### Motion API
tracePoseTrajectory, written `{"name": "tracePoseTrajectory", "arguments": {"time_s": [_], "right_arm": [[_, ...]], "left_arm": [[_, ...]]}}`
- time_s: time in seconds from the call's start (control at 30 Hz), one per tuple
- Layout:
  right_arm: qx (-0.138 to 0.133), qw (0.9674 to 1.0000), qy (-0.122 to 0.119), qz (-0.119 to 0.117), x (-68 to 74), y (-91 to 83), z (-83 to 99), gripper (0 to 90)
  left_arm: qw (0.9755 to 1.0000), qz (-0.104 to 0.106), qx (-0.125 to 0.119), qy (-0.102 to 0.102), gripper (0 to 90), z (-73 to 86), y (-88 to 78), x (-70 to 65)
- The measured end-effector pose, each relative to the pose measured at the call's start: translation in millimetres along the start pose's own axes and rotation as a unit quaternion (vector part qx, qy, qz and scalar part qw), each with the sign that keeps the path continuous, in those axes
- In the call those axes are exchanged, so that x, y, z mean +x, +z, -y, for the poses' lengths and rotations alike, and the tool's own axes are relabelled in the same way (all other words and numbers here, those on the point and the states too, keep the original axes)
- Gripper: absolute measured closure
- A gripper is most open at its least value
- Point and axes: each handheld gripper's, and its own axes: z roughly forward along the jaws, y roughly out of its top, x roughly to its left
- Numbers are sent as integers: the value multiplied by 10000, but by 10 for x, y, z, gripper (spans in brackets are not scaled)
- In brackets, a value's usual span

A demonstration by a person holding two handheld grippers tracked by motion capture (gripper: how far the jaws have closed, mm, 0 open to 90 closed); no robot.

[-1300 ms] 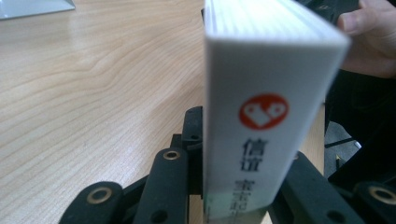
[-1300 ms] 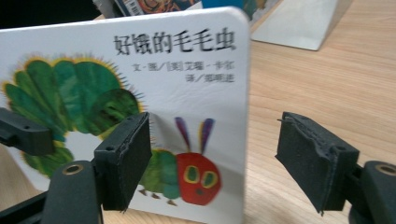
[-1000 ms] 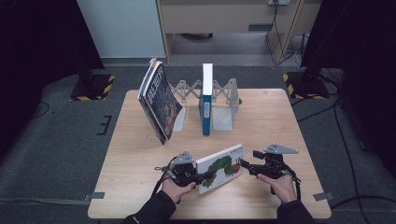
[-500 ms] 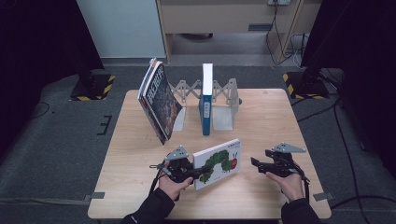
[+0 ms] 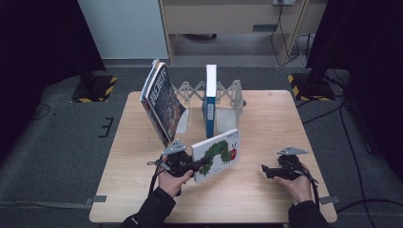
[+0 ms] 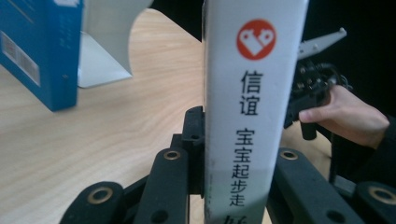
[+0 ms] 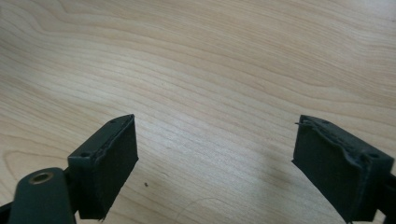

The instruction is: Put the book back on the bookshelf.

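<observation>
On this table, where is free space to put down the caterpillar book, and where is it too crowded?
Free: the bare wood between the caterpillar book and the right gripper, and the table's right half behind that gripper. Crowded: the back middle, where the leaning magazines, the upright blue book and the white bookends stand close together.

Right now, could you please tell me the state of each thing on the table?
Caterpillar book: tilted up, gripped by the spine.
Left gripper: shut on it.
Right gripper: open, jaws just widened, nothing between.
Blue book: upright in the rack.
Dark book: leaning.
</observation>
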Motion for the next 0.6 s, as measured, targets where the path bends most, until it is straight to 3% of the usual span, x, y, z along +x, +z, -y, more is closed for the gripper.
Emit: {"name": "tracePoseTrajectory", "arguments": {"time_s": [0.47, 0.6], "right_arm": [[373, 9990, -143, 193, -42, 90, 74, 91], [346, 9992, -105, 175, -44, 101, 80, 79]], "left_arm": [[9986, -463, -262, -5, 744, -240, 98, 89], [9976, -613, -313, 51, 745, -297, 151, 78]]}}
